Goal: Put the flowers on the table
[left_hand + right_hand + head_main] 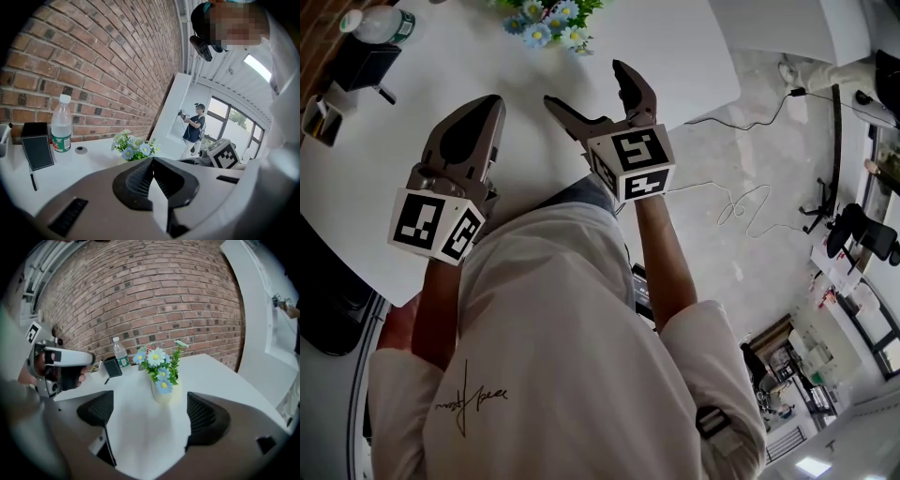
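- Head view: the flowers (pixel 548 23) stand at the far edge of the white table (pixel 694 56), so to my eye they are already where the task wants them. The left gripper (pixel 492 103) is pinched closed with nothing in it. The right gripper (pixel 584 86) has its jaws spread wide and is also empty. Both hover near the table's near edge, close to the person's chest. Pale stone floor (pixel 759 122) lies to the right.
- Left gripper view: its jaws meet with nothing between them. Beyond, a water bottle (pixel 61 124) and a black box (pixel 37 146) sit by the brick wall (pixel 103 56). Another person (pixel 192 126) stands far off near the windows.
- Right gripper view: the wide gap frames the flowers in their pale pot, upright on the table, well ahead of the jaws and untouched. That spread looks roomy enough to take the pot.
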A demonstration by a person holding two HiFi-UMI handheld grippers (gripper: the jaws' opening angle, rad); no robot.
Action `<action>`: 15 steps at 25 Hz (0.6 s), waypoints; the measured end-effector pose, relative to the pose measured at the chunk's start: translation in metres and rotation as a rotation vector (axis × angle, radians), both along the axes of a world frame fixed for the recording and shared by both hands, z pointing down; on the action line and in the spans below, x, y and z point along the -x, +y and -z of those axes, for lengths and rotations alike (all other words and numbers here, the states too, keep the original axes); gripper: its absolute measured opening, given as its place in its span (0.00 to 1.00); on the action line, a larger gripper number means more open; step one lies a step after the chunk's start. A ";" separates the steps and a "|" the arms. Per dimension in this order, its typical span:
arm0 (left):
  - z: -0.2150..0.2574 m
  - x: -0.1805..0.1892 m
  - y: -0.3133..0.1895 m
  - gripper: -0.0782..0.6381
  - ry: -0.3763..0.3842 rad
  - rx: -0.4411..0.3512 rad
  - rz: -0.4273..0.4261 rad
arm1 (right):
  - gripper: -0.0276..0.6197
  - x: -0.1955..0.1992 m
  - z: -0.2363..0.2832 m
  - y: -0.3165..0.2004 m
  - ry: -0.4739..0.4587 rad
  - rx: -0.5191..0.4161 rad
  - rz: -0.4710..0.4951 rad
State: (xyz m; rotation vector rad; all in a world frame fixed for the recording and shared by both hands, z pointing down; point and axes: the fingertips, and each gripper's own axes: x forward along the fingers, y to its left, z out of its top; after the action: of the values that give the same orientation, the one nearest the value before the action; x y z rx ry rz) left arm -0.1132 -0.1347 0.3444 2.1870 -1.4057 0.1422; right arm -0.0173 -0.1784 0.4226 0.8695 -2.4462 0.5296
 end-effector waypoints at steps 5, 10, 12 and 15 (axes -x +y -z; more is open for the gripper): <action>0.005 -0.001 0.009 0.12 0.003 -0.012 -0.024 | 0.83 0.001 0.019 0.019 -0.066 0.020 0.037; 0.008 0.000 0.018 0.12 0.011 -0.025 -0.032 | 0.83 -0.006 0.031 0.033 -0.053 -0.007 0.029; 0.010 0.000 0.022 0.12 0.011 -0.028 -0.032 | 0.83 -0.009 0.036 0.038 -0.060 -0.007 0.025; 0.017 -0.002 0.029 0.12 0.008 -0.037 -0.034 | 0.82 -0.012 0.045 0.048 -0.070 -0.008 0.031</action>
State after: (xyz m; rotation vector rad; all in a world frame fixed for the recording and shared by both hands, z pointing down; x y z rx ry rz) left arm -0.1111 -0.1060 0.3279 2.2403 -1.3773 0.1204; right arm -0.0050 -0.1300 0.3774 0.8280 -2.5224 0.5476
